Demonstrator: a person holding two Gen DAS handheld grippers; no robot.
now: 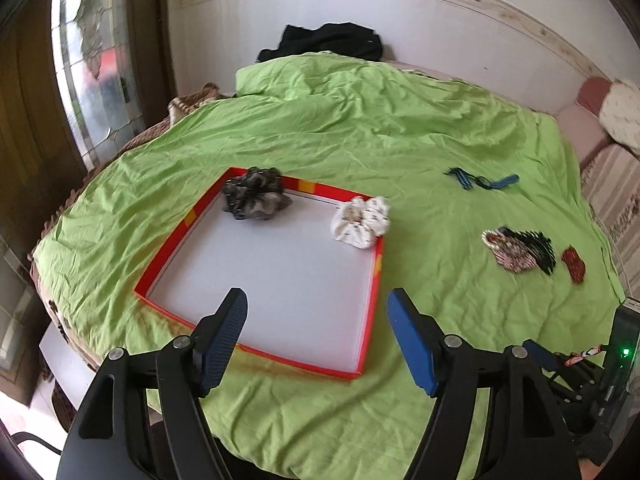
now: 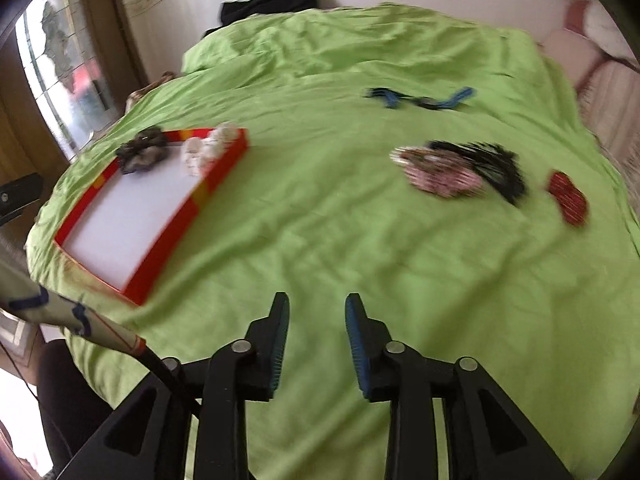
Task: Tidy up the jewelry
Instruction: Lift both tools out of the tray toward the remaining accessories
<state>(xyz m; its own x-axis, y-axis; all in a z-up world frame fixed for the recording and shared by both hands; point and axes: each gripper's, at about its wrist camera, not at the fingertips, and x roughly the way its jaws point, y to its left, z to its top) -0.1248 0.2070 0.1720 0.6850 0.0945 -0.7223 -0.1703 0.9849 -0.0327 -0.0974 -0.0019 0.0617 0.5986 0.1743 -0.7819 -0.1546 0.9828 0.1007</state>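
Observation:
A red-rimmed shallow box with a white floor lies on the green sheet; it also shows in the right wrist view. A dark scrunchie and a white scrunchie sit at its far side. On the sheet to the right lie a patterned hair piece with black fringe, a small red clip and blue clips. My left gripper is open and empty over the box's near edge. My right gripper is open and empty above bare sheet, the hair piece ahead.
The green sheet covers a bed. Black clothing lies at the far wall. A window or door is at the left. A striped cushion is at the right. The right wrist view is blurred.

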